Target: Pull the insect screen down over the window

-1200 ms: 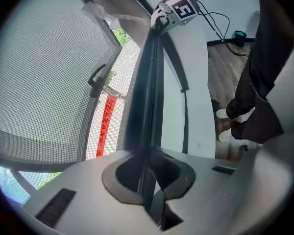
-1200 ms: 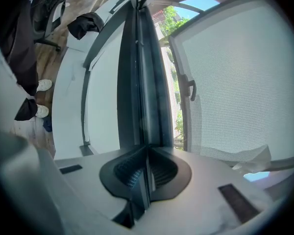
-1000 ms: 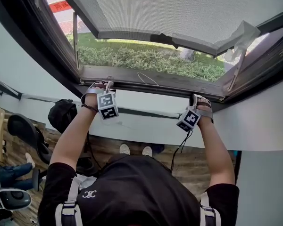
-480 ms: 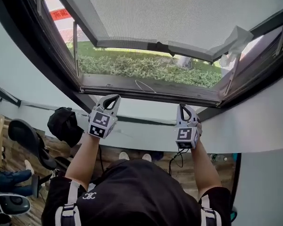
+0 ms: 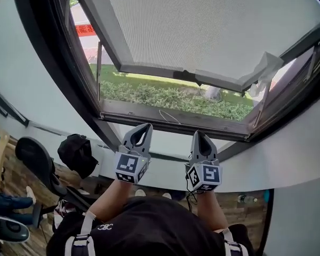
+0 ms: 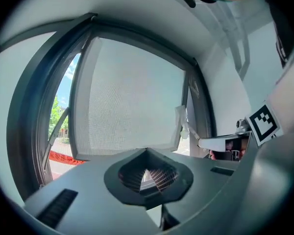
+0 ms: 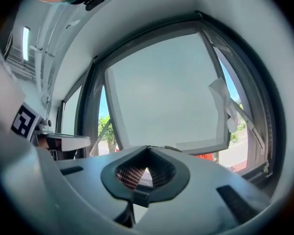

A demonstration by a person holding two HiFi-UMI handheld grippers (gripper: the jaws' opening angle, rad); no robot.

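The window (image 5: 170, 119) fills the upper part of the head view, its dark frame running round an opening that looks out on a hedge (image 5: 165, 96). The insect screen (image 5: 202, 25) covers the greater, upper share of that opening. Its pale bottom bar (image 5: 176, 74) hangs partway down, with an open band of greenery between the bar and the window's lower frame. Both grippers sit below that lower frame, well apart from the bar and touching neither it nor the mesh. In each gripper view the screen stands ahead of and above the jaw tips. The person's forearms rise from the torso close together, carrying the grippers side by side and near each other. The tips point up toward the sill and the marker cubes face the head camera. The left gripper (image 5: 144, 127) has its jaws drawn together with nothing between them, and the right gripper (image 5: 198, 134) is likewise closed and empty. A crumpled white strip (image 5: 264, 71) clings to the screen's right lower corner.
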